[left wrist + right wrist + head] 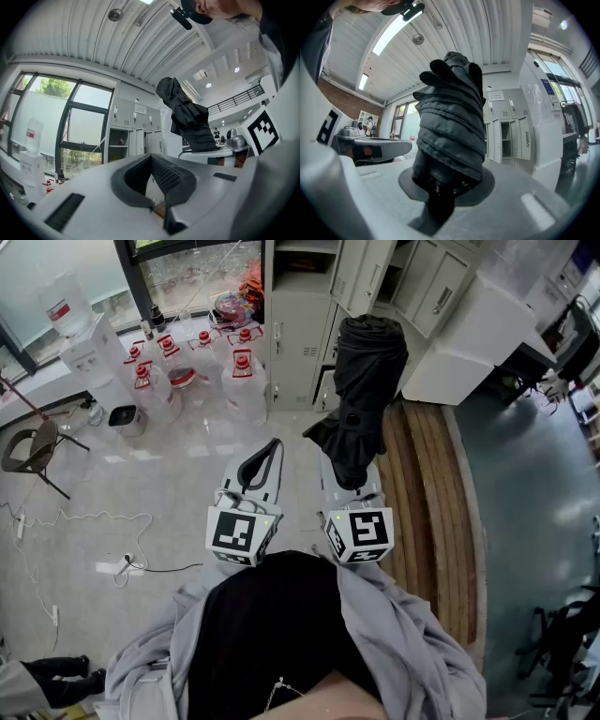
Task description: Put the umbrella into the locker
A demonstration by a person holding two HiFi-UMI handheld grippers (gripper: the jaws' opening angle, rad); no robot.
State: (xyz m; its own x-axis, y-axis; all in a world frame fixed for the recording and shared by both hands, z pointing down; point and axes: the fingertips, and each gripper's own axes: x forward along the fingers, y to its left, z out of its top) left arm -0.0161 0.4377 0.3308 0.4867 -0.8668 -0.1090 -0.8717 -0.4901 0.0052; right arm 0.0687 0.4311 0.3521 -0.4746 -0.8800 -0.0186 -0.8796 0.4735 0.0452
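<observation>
My right tongs are clamped on the folded black umbrella, held up short of the open locker; my left tongs are closed on nothing. Approaching and stowing it is still to do

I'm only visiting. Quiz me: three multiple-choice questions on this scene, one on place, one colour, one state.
1. Where do the red-capped water jugs stand? A on the floor by the window; B on a table; C on a sofa.
2. The umbrella's colour? A red; B black; C yellow.
3. The umbrella is: A opened out; B lying on the ground; C folded, held by the right gripper.
Answers: 1 A, they cluster below the window. 2 B, its fabric is black. 3 C, the jaws clamp its lower end.
</observation>
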